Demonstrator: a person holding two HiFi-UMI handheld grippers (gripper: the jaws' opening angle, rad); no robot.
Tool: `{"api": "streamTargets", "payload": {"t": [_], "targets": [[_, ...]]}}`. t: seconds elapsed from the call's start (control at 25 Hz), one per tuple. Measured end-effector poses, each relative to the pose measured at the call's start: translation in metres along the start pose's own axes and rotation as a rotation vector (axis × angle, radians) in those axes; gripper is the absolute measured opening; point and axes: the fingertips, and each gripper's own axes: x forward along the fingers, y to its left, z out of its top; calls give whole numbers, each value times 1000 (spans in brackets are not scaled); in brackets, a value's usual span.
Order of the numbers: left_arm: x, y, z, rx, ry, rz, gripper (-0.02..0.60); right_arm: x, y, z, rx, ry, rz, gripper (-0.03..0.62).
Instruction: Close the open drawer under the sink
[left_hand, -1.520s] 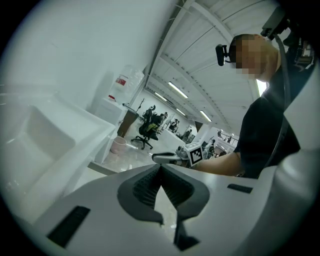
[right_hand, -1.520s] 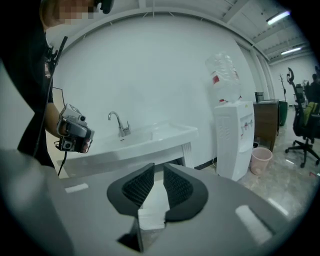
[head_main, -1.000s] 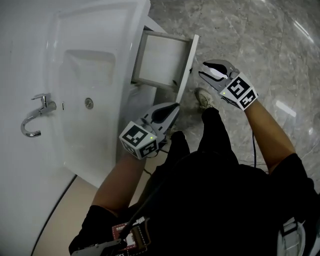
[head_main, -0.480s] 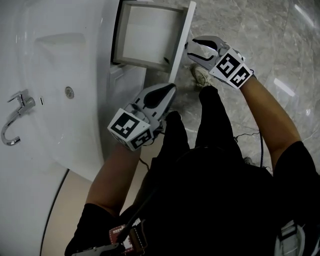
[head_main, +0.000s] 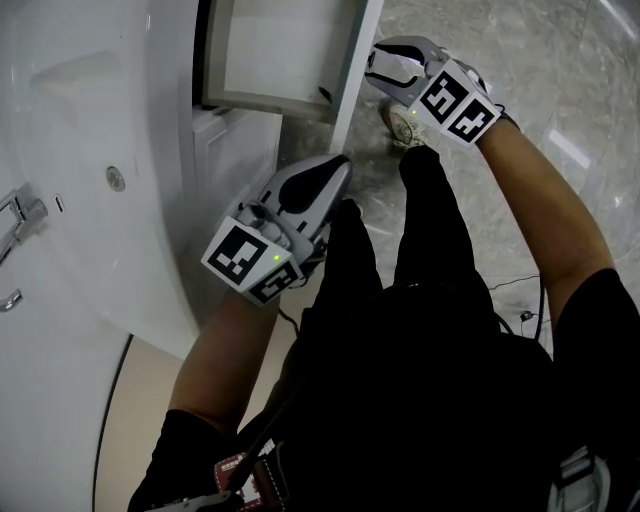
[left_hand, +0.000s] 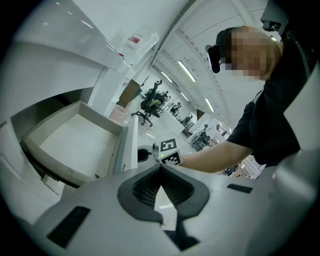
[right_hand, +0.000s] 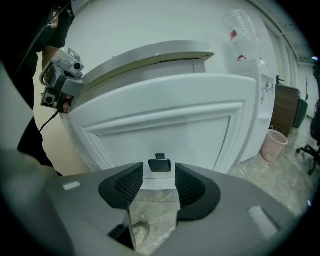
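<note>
Head view: the open drawer (head_main: 285, 55) juts from the cabinet under the sink (head_main: 90, 140). Its front panel faces your right gripper (head_main: 376, 66), which hangs just beside it, while your left gripper (head_main: 338, 178) hangs lower, apart from the drawer. Left gripper view: its jaws meet at the tips, gripping nothing. Right gripper view: the jaws have just been opening and stand wide, with the small dark handle (right_hand: 159, 164) framed ahead between them, unpressed. From this, you'd do best to push squarely on the panel near that handle, so the drawer runs in straight.
</note>
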Motion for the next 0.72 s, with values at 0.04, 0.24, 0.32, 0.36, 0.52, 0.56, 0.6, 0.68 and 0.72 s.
{"api": "streamTargets", "payload": {"t": [0.04,0.24,0.32,0.36,0.52,0.56,0.6,0.68,0.72], "targets": [[0,1,-1,1,-1,-1,0,3,0,0,-8,-1,-1,167],[-1,8,-11,-12,-6,1,0,15,-2,-2,-40,-4,-20,166],[-2,11,-13,-16,-12,3,0,16,-4,-1,-52,-5,-35,153],[-2,12,-14,-18,-16,4,0,16,-6,0,-57,-7,-41,144],[-4,13,-19,-23,-24,4,0,16,-6,1,-68,-9,-49,141],[-4,12,-20,-24,-25,2,0,16,-5,0,-69,-9,-50,141],[-4,11,-20,-23,-26,-1,0,16,-5,0,-69,-8,-51,140],[-5,9,-20,-19,-25,-5,0,15,-5,0,-70,-5,-51,140],[-5,8,-21,-17,-24,-6,0,16,-5,0,-71,-4,-51,140]]}}
